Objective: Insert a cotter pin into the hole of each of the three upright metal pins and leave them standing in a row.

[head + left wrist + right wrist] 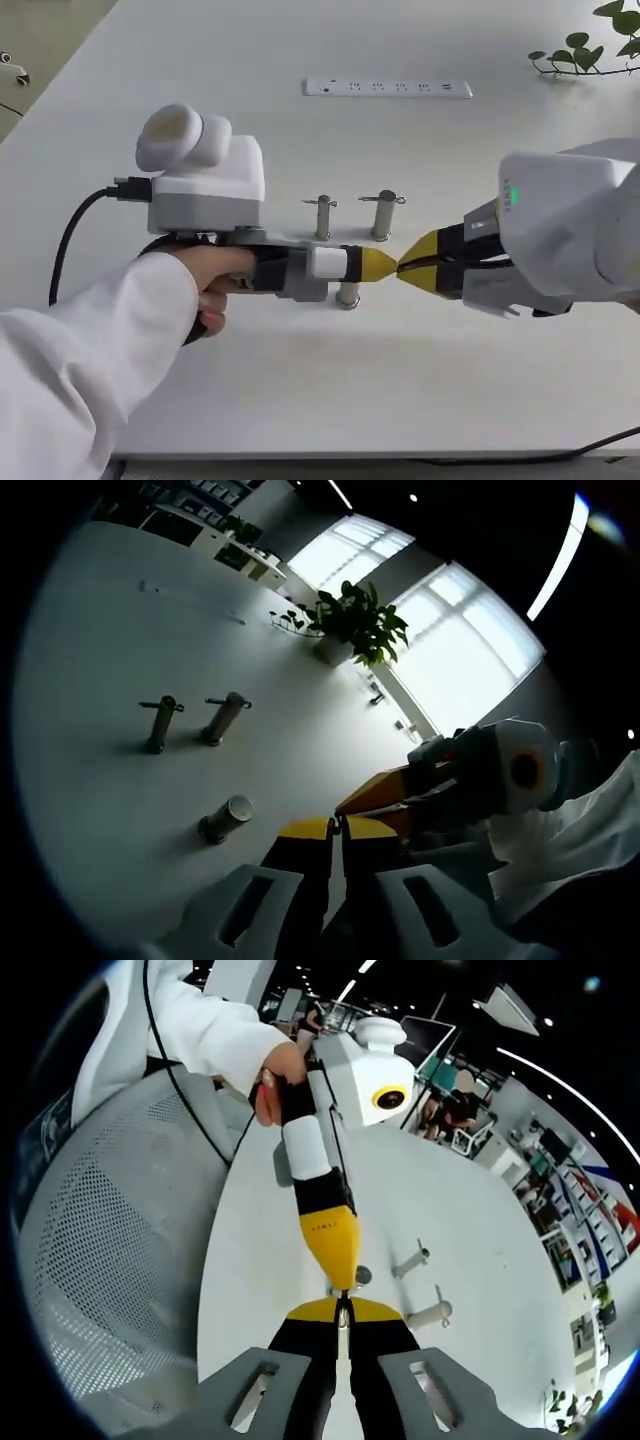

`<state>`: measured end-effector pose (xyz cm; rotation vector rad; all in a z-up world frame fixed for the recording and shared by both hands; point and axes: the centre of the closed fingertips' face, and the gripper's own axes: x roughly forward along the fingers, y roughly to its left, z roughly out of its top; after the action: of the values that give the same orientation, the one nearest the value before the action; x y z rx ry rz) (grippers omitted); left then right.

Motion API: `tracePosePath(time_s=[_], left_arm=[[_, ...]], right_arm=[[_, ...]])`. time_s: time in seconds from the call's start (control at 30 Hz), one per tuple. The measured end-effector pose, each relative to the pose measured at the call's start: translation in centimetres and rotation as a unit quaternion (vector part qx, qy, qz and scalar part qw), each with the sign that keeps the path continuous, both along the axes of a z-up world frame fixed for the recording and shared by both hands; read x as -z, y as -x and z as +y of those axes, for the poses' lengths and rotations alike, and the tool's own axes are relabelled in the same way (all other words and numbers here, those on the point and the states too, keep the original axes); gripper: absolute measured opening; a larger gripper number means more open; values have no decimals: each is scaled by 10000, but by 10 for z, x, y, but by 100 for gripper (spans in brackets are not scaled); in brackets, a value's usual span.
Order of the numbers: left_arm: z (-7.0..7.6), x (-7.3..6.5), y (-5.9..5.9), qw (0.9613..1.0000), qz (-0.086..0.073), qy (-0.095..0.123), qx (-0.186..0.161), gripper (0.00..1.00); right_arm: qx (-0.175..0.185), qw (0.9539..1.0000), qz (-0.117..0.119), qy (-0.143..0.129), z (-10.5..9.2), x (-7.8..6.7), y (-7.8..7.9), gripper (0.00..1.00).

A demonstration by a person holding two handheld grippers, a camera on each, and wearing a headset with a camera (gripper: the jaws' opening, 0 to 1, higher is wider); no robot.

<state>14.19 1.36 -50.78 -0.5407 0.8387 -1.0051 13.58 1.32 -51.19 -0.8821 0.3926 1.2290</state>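
Observation:
Two upright metal pins stand side by side on the white table, each with a cotter pin through its top. A third metal pin stands nearer me, partly hidden under my left gripper; no cotter pin is visible in it. My left gripper points right and my right gripper points left, so their yellow tips meet just right of the third pin. Both sets of jaws are shut. A thin dark sliver sits where the tips meet, too small to name.
A white power strip lies at the back of the table. A leafy plant reaches in at the far right corner. The left gripper's black cable trails off to the left. A mesh chair stands beside the table.

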Motion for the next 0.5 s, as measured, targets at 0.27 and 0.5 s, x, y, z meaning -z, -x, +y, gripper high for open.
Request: tracePosePath(time_s=[0.27, 0.5], left_arm=[[1, 3, 6, 9993, 381, -16, 60, 1], [1, 2, 5, 9997, 231, -76, 54, 0]], right_arm=[[-154, 9998, -29, 79, 2, 2, 5, 0], [-175, 9998, 10, 50, 1, 2, 5, 0]])
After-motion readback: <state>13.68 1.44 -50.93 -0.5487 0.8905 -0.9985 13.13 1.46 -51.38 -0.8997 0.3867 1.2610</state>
